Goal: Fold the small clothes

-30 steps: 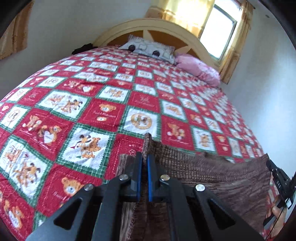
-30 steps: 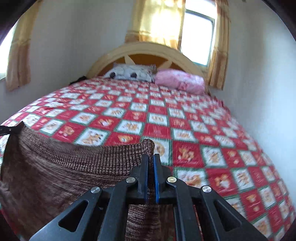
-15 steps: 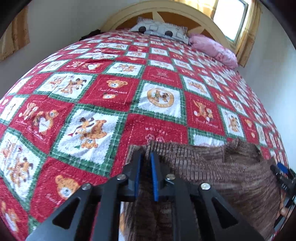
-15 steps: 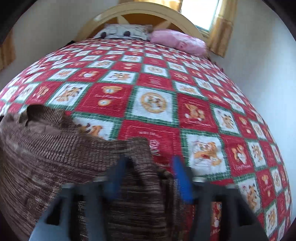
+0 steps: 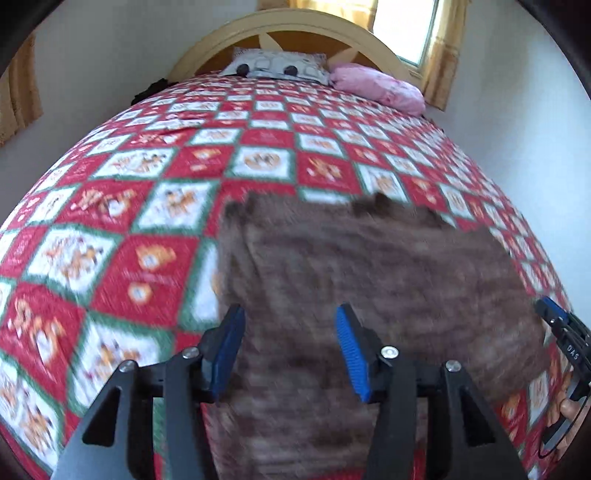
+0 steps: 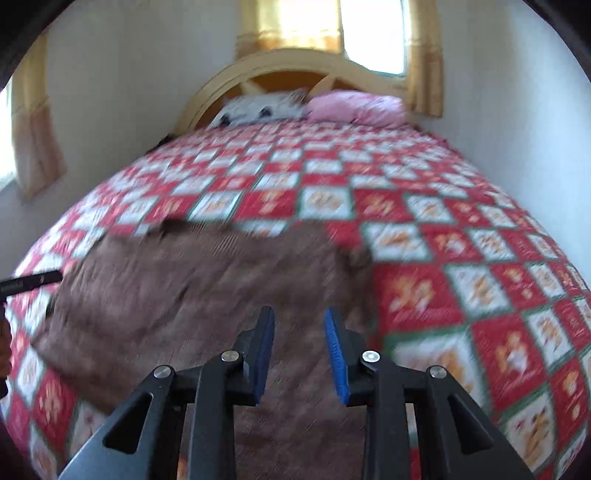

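A brown knitted garment [image 5: 369, 273] lies spread flat on the red and white patchwork bedspread [image 5: 147, 206]; it also fills the lower left of the right wrist view [image 6: 207, 280]. My left gripper [image 5: 291, 317] hovers over the garment's near left part, its jaws opening, nothing pinched between the blue pads. My right gripper [image 6: 300, 317] hangs over the garment's near right part with its jaws closing, a gap still showing and no cloth between them. The right gripper's tip [image 5: 554, 317] shows at the right edge of the left wrist view. Both views are motion-blurred.
A grey patterned pillow [image 5: 277, 66] and a pink pillow [image 5: 376, 86] lie against the curved wooden headboard [image 5: 295, 31]. White walls run close along both sides of the bed. A curtained window [image 6: 332, 33] is behind the headboard.
Both grippers let go of the garment's top edge and pulled back toward the near side. The garment dropped and now lies spread on the bedspread.
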Demonstrator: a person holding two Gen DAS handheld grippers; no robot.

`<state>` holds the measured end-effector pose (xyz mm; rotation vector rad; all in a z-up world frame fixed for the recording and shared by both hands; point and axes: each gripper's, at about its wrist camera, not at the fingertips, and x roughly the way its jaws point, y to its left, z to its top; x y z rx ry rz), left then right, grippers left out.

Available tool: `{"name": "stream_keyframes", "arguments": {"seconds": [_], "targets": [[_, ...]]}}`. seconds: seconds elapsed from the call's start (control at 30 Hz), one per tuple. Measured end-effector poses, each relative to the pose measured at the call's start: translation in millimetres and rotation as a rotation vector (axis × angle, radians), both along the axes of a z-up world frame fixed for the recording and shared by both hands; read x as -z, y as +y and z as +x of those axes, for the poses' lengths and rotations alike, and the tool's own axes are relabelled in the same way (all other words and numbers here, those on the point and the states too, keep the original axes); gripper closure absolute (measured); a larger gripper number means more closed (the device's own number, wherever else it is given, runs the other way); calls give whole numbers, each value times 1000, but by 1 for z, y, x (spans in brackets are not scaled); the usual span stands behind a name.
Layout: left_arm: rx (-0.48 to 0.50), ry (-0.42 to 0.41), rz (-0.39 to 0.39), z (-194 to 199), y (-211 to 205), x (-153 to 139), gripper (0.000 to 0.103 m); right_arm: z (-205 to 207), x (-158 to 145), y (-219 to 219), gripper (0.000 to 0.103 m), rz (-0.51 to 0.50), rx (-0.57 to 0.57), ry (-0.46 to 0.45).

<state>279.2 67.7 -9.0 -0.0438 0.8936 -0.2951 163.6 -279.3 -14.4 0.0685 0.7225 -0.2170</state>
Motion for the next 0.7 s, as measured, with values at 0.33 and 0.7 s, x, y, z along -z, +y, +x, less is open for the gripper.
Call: {"name": "stream_keyframes", "arguments": {"seconds": [0.33, 0.7], "targets": [[-40, -32, 141, -20, -23, 32, 38, -1, 41, 10, 73, 22, 8, 84], [-60, -62, 208, -22, -31, 36, 31, 3, 42, 11, 73, 4, 11, 85]]}}
